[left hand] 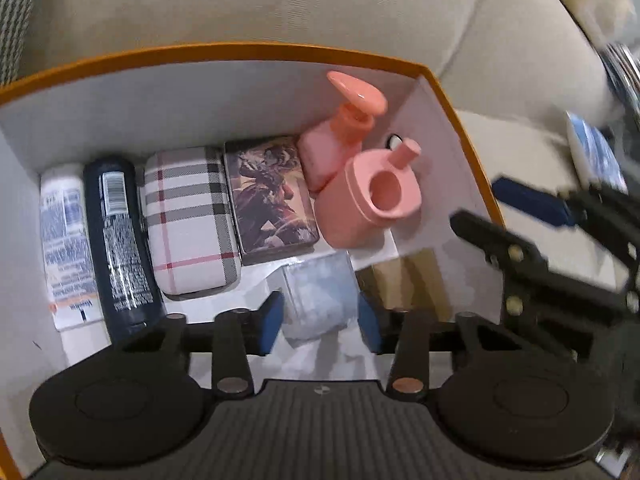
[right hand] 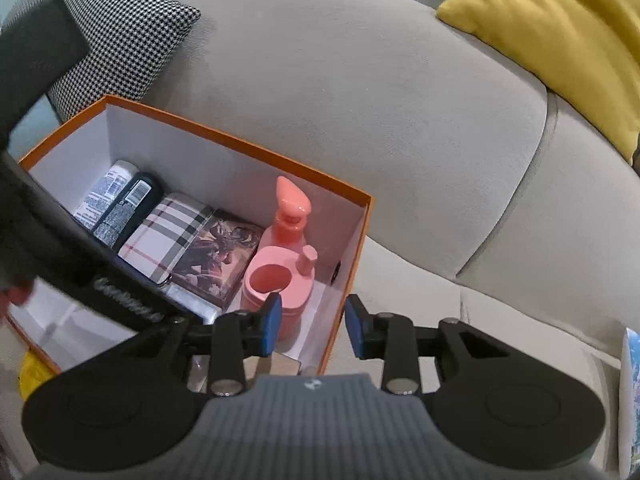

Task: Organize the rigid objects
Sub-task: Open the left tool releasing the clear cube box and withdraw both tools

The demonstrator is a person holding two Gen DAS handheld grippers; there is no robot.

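An orange box (left hand: pixel 256 49) with white inner walls sits on a beige sofa. In it lie a white tube (left hand: pixel 66 232), a dark bottle (left hand: pixel 118 240), a plaid case (left hand: pixel 188 220), a picture tin (left hand: pixel 268 196), a pink pump bottle (left hand: pixel 340 136) and a pink container (left hand: pixel 372 200). My left gripper (left hand: pixel 320 320) is open inside the box, its blue pads either side of a clear plastic box (left hand: pixel 316 296); I cannot tell if they touch it. My right gripper (right hand: pixel 312 326) is open and empty, straddling the box's right wall (right hand: pixel 352 280). It also shows in the left wrist view (left hand: pixel 532 216).
A tan box (left hand: pixel 404 284) lies at the box's right front. A houndstooth cushion (right hand: pixel 120 40) and a yellow cushion (right hand: pixel 560 32) rest on the sofa (right hand: pixel 360 100). A blue-printed item (right hand: pixel 632 392) lies on the seat at right. The left gripper's dark body (right hand: pixel 60 240) crosses the right view.
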